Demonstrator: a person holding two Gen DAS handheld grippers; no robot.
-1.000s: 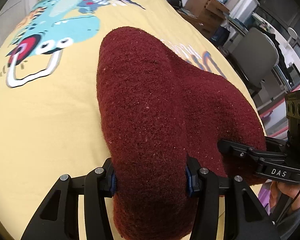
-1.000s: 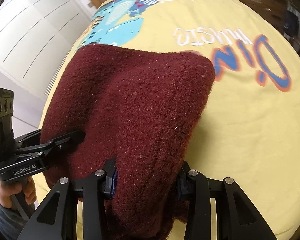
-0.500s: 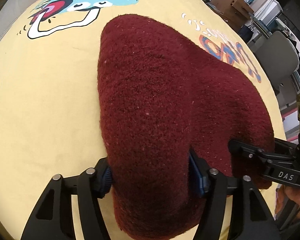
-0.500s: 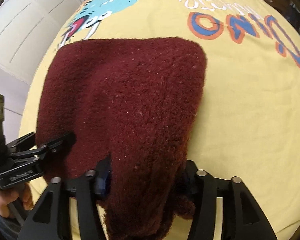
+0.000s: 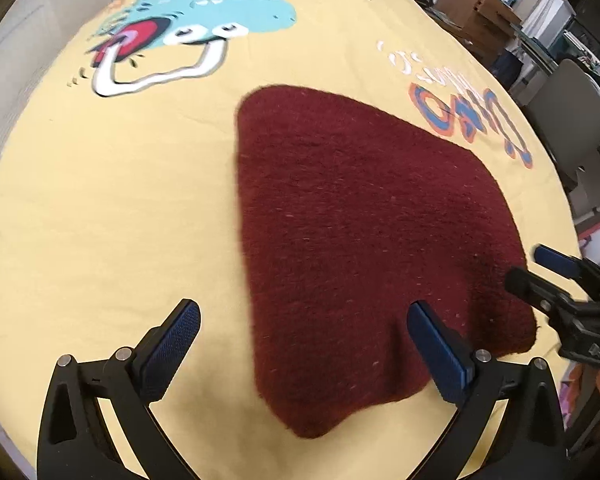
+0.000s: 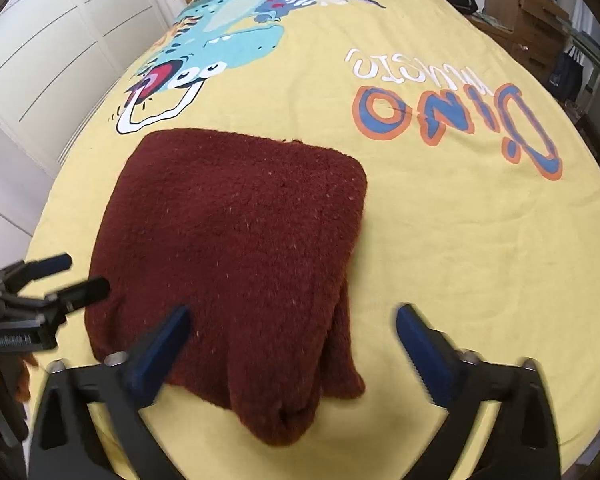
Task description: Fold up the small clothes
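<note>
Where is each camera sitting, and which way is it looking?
Left wrist: sits on the left tongs, looking forward and down over the red woolly cloth on the yellow dino blanket; its own open fingers show, and the right tongs at the right edge.
Right wrist: sits on the right tongs, looking over the same cloth; its own open fingers show, and the left tongs at the left edge.
Shared: cloth, blanket, both tongs.

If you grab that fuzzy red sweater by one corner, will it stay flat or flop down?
Probably flop: the red sweater sags in soft, rounded folds on the yellow blanket. Its fuzzy knit likely grips rather than slips. The fold would probably come undone.
</note>
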